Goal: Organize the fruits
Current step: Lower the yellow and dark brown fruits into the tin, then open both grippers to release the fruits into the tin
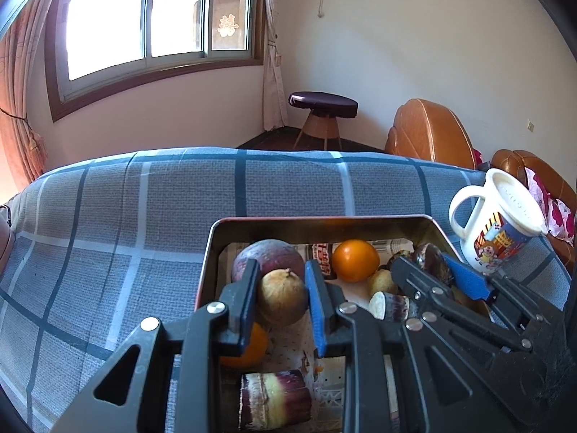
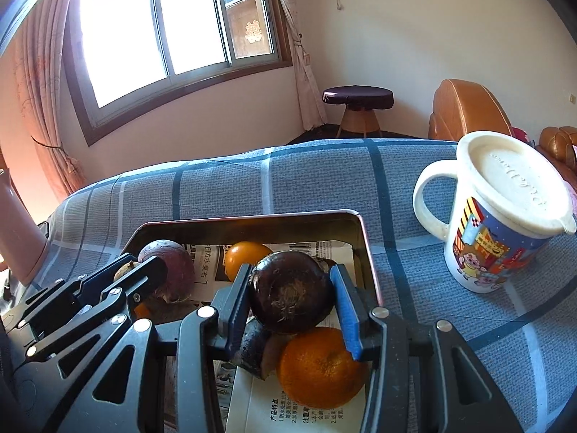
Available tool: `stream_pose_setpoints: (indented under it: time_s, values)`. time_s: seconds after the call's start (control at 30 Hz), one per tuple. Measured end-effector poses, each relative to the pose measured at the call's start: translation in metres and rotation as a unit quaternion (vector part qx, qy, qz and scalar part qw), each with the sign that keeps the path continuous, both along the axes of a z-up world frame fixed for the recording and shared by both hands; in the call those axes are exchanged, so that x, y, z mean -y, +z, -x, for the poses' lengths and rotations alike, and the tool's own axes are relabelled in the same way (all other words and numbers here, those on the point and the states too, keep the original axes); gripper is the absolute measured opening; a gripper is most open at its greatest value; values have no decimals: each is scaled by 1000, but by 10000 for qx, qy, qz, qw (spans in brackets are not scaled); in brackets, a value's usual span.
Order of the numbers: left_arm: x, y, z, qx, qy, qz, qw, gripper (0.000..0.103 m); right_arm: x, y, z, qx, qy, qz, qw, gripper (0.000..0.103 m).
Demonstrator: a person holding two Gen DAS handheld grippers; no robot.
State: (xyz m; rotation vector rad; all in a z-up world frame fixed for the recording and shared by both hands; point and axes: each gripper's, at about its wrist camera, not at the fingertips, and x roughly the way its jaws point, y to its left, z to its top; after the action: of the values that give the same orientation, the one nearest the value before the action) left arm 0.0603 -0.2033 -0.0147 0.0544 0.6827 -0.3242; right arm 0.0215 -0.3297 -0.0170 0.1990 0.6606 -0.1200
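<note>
An open metal tin (image 1: 324, 222) lined with printed paper sits on a blue checked cloth and holds the fruit. My left gripper (image 1: 281, 297) is shut on a tan round fruit (image 1: 283, 294) just above the tin's near left part. A purple fruit (image 1: 274, 254) and an orange (image 1: 355, 259) lie behind it, and a cut sugarcane piece (image 1: 274, 400) lies below. My right gripper (image 2: 290, 299) is shut on a dark brown round fruit (image 2: 290, 294) over the tin's (image 2: 252, 218) right side. Under it lie another orange (image 2: 319, 366) and dark pieces.
A lidded white cartoon mug (image 2: 505, 216) stands on the cloth right of the tin. A pink object (image 2: 14, 231) is at the far left. Beyond the cloth's far edge are a stool (image 2: 357, 99) and orange-brown chairs (image 2: 468, 112). More checked cloth (image 1: 108, 234) spreads left of the tin.
</note>
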Motion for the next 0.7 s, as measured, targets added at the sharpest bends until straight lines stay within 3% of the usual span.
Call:
stream_pose_setpoints:
  time_s: [0.3, 0.4, 0.47, 0.6, 0.7]
  values:
    - [-1, 0, 0, 95, 47, -107, 9999, 29, 1, -1, 7, -9, 213, 11, 9998, 47]
    - [-2, 0, -1, 71, 126, -165, 9998, 43, 3, 1, 15, 51, 216, 179, 9996, 47]
    - [-5, 1, -1, 78, 261, -176, 9995, 59, 8, 2, 18, 121, 291, 60, 9995, 48]
    - [-12, 5, 3, 142, 256, -11, 9996, 69, 16, 6, 26, 275, 324, -135, 9990, 55]
    - [-19, 10, 11, 425, 442, -10, 9981, 87, 20, 10, 36, 491, 287, -267, 9980, 63]
